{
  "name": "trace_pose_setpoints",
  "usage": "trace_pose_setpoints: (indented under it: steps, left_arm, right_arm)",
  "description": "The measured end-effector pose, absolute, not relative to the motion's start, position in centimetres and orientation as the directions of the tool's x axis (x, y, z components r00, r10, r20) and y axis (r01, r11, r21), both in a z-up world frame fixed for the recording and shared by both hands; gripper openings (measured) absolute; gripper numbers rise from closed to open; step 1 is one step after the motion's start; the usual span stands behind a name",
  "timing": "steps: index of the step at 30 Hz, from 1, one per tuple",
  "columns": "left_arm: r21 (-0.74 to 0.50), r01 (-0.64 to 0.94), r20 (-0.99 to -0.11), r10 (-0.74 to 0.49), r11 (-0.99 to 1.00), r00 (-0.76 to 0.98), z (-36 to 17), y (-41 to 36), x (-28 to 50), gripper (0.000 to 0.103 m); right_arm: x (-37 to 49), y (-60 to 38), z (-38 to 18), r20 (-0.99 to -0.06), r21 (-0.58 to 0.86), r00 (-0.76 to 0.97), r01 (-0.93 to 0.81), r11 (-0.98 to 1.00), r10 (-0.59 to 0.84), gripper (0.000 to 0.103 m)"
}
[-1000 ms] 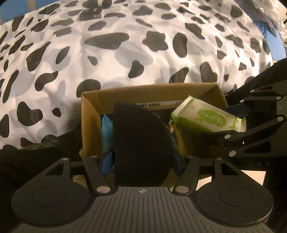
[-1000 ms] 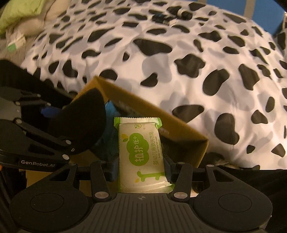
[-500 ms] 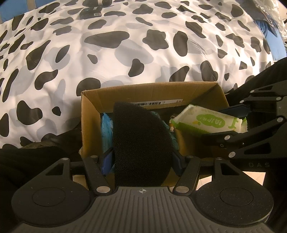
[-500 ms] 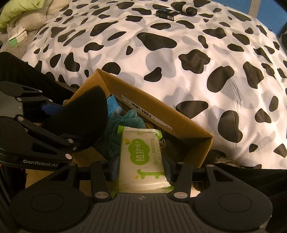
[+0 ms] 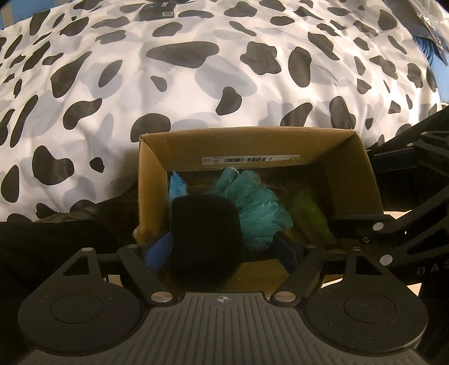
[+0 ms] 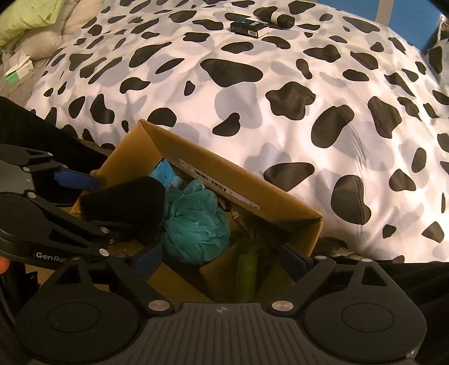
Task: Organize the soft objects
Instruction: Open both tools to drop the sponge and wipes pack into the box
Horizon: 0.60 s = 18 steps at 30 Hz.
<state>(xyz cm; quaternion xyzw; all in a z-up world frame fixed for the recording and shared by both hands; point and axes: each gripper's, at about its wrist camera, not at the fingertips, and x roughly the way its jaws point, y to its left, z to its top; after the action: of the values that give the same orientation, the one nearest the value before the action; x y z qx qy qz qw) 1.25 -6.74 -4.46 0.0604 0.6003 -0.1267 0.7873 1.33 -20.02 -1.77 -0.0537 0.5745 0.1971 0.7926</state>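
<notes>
An open cardboard box [image 5: 153,179] [image 6: 280,205] stands against a cow-print duvet. Inside lie a teal mesh bath pouf [image 5: 255,207] [image 6: 193,224], a light blue item [image 5: 176,188] and the green wipes pack [image 5: 308,219] [image 6: 247,269], dropped on edge at the box's right side. My left gripper [image 5: 221,250] has its jaws spread; the black sponge [image 5: 204,238] [image 6: 126,199] sits between them over the box, touching only the left finger. My right gripper [image 6: 221,258] is open and empty above the wipes pack.
The cow-print duvet [image 6: 280,84] fills the background. A small black box [image 6: 248,26] and a dark roll [image 6: 276,15] lie far back on it. A green pillow [image 6: 31,16] and a small white-green carton [image 6: 18,70] are at far left.
My right gripper opened and the wipes pack fell into the box. My left jaws spread and the black sponge dropped lower. Both grippers tilted further down over the box.
</notes>
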Motion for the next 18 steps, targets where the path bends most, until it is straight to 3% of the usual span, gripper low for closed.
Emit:
trace_pose_setpoints:
  steps: [18]
  left_arm:
    - [-0.064, 0.226, -0.945, -0.131, 0.972, 0.298, -3.68, -5.91, 1.52, 0.079]
  right_arm:
    - [1.89, -20.52, -1.9, -0.933, 0.13, 0.277, -0.332, 0.934, 0.228, 0.096]
